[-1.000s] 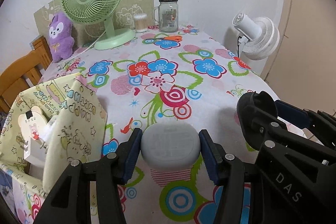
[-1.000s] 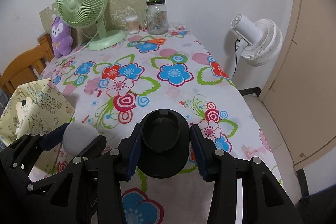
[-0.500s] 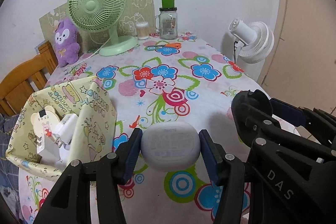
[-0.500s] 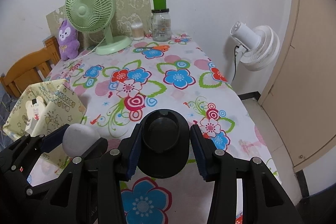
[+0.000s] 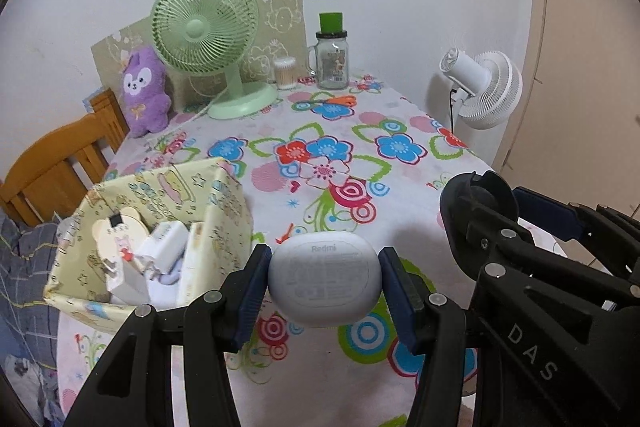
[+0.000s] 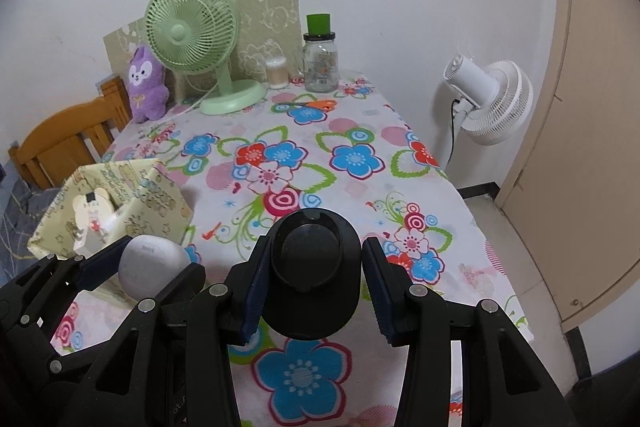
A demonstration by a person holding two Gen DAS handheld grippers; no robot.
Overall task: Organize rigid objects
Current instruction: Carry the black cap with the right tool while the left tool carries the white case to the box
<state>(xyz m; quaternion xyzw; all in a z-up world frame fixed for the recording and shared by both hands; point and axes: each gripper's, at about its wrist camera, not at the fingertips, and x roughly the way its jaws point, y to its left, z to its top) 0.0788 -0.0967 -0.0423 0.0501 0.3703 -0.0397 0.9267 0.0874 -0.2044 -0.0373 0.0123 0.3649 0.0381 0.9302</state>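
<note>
Floral cloth covers the table, and both grippers hang above its near end. Left gripper is clamped on a white earbud case — the pale rounded shell sits between the blue pads, held off the cloth, with its printed underside facing the camera. Right gripper is clamped on a black holder, a rounded dark piece with a circular recess, also lifted clear of the table. From the right wrist view the left gripper and its case show at lower left, just beside the holder.

Just left of the case stands an open yellow box in patterned paper, near the table's left edge. Inside it lie a white charger and a bear-shaped card, touching one another.

Farther back, near the wall — a green fan, a purple plush leaning beside it, a swab tub and a glass jar with a green cap. A wooden chair stands at the left, a white fan on the right beyond the table.
</note>
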